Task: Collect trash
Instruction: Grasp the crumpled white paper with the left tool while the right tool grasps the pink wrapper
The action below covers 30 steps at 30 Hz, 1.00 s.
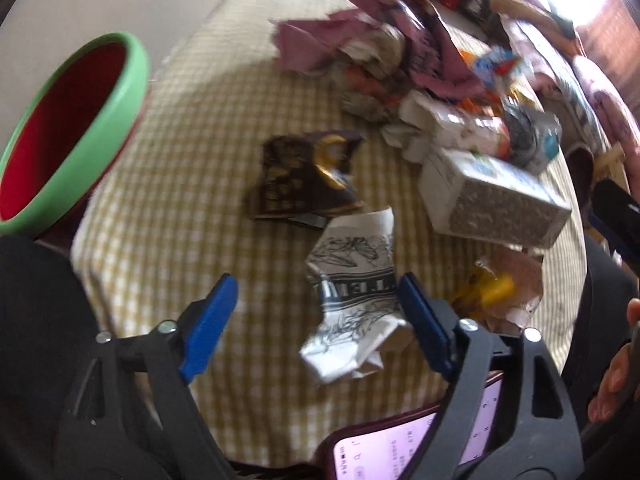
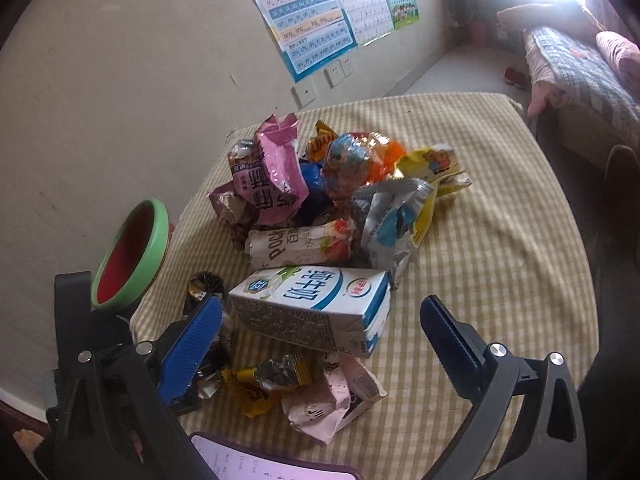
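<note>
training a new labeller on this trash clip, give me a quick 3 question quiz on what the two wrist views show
1. True or false: the milk carton lies on its side on the checked tablecloth.
2. Which piece lies between the open left gripper's fingers? A) crumpled white printed wrapper B) dark brown wrapper C) pink bag
3. What colour is the rim of the bin beside the table?

Key: 1 true; 2 A; 3 green
</note>
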{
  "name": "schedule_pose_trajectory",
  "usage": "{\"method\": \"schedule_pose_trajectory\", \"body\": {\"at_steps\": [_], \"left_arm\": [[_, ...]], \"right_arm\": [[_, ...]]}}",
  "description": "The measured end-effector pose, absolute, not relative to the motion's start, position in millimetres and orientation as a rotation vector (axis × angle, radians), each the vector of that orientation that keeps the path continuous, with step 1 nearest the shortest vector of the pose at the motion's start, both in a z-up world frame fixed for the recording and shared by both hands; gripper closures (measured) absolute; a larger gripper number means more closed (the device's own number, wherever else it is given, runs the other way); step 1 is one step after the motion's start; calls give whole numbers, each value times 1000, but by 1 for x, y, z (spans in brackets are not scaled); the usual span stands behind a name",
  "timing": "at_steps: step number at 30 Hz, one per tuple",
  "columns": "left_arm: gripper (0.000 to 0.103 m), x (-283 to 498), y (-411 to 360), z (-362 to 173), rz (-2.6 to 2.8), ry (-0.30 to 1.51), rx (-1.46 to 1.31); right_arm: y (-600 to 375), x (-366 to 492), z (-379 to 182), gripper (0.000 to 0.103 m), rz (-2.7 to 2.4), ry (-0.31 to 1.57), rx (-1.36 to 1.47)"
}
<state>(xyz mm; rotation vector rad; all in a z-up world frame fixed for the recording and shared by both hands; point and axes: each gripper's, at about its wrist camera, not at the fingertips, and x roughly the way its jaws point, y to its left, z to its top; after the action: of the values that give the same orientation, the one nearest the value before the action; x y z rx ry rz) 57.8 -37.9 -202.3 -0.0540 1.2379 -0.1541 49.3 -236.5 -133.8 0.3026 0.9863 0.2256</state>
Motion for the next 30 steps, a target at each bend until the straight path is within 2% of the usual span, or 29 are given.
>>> {"method": "schedule_pose_trajectory", "body": {"at_steps": [4, 6, 17, 19, 20, 21, 24, 30], "left_arm": [[51, 56, -37, -205, -153, 1241, -59], [52, 56, -33, -205, -159, 1236, -87], [52, 58, -38, -179, -214, 1123, -23], [52, 58, -40, -174, -217, 1101, -8], [52, 57, -41, -172, -217, 1089, -4], [52, 57, -42, -170, -217, 1078, -2], [52, 53, -35, -163, -213, 1044, 2], [52, 49, -30, -146, -199, 964, 6]], "right_arm": [[-229, 50, -142, 31, 305, 1062, 323], [-228, 49, -150, 36, 304, 1111, 321], [-232, 38, -187, 36, 286, 1274, 387], [-233, 40, -191, 45, 294, 1284, 408], [-234, 40, -194, 55, 294, 1287, 418], [-235, 40, -194, 59, 296, 1285, 430], [-238, 41, -192, 63, 301, 1266, 455], [-242, 30, -159, 63, 345, 1196, 421]]}}
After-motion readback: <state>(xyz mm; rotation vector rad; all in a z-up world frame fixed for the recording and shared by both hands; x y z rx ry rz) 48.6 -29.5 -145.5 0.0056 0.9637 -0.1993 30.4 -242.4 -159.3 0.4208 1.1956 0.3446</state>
